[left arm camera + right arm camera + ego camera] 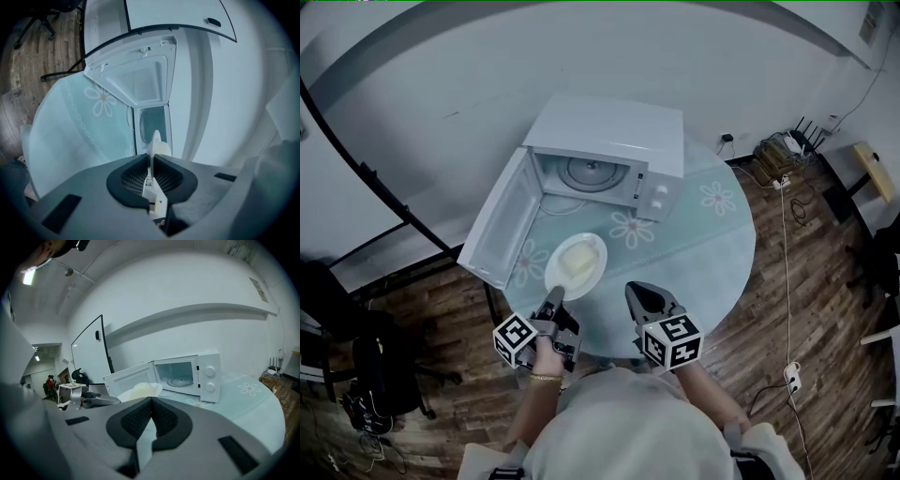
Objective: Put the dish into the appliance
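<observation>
Pale-green round floral table [722,253], open microwave [609,131], wooden floor [806,309], white wall [581,47]

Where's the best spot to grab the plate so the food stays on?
The plate's thin near rim, from the person's side, where the left gripper pinches it: the rim is flat and bare, food fills the middle, the far edge is free toward the microwave.

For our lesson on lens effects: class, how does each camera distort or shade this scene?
Head view: cool, dim, even light. Left gripper view: black corners, fisheye bends the microwave door; the gripped plate looks soft. Right gripper view: black corners; the wall ledge arches.
</observation>
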Demonstrator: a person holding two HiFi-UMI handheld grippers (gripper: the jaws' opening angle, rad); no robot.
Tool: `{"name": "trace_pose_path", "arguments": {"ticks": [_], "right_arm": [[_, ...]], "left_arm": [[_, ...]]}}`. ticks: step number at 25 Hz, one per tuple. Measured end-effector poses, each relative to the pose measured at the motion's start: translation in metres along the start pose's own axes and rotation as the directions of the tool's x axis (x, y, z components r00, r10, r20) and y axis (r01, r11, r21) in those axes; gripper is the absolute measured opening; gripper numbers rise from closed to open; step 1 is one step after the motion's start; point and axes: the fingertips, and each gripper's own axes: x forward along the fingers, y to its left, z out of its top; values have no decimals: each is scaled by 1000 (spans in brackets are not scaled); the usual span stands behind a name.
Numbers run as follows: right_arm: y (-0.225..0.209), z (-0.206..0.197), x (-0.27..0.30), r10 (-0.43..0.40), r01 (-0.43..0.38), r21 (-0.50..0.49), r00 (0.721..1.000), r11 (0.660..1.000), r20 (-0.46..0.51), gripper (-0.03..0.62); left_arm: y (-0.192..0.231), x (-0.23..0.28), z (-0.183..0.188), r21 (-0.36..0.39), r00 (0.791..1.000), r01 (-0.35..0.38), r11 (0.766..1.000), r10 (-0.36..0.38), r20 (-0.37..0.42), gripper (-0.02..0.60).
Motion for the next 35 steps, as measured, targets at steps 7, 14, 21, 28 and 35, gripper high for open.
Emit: {"name": "trace_pose_path", "arguments": {"ticks": [7,14,21,28,35], "right_arm": [[-5,8,20,-8,7,-8,1000,1000,-22,6],[-10,14,42,-1,1,-9,999,1000,-42,5],[-19,12,64,24,-24,3,997,1000,-70,5],[-39,9,86,43,-40,29,994,999,-98,6],[-59,8,100,54,-50,38,991,998,-119,5]], "left_arm": [[-1,38,17,-2,1000,2,1000,-2,-12,37],[-1,75,37,-12,1000,12,1000,-11,17,37],[-1,115,52,-8,999,24,1000,-24,32,37],[9,156,69,-3,998,-5,1000,5,57,37],[26,189,82,-24,995,-40,999,42,88,37]]}}
